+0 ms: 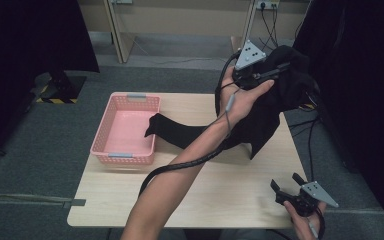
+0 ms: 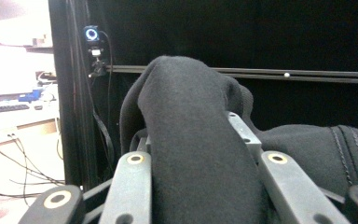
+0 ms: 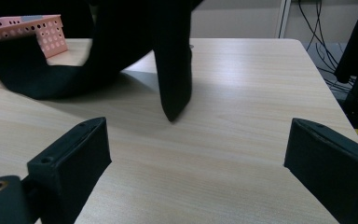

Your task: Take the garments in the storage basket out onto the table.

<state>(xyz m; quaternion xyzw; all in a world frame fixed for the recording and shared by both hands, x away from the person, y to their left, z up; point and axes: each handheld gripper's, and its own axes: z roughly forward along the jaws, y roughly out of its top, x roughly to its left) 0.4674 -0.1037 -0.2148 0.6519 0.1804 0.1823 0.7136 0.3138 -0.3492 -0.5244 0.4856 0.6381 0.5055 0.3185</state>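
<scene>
A black garment (image 1: pixel 275 110) hangs above the table's far right corner. My left gripper (image 1: pixel 280 70) is raised there and shut on a fold of it. In the left gripper view the cloth (image 2: pixel 191 140) bulges up between the jaws of that gripper (image 2: pixel 191 126). One long end of the garment trails down across the table to the right rim of a pink basket (image 1: pixel 127 100). My right gripper (image 1: pixel 286 181) sits low at the table's near right corner, open, with nothing in it. In the right gripper view its jaws (image 3: pixel 196 154) stand wide over bare wood, and a pointed corner of the garment (image 3: pixel 172 84) hangs just ahead.
The pink basket (image 3: pixel 28 23) stands at the table's left. The wooden table (image 1: pixel 220 190) has free room in front. Black curtains stand at both sides, and cables run over the floor to the right.
</scene>
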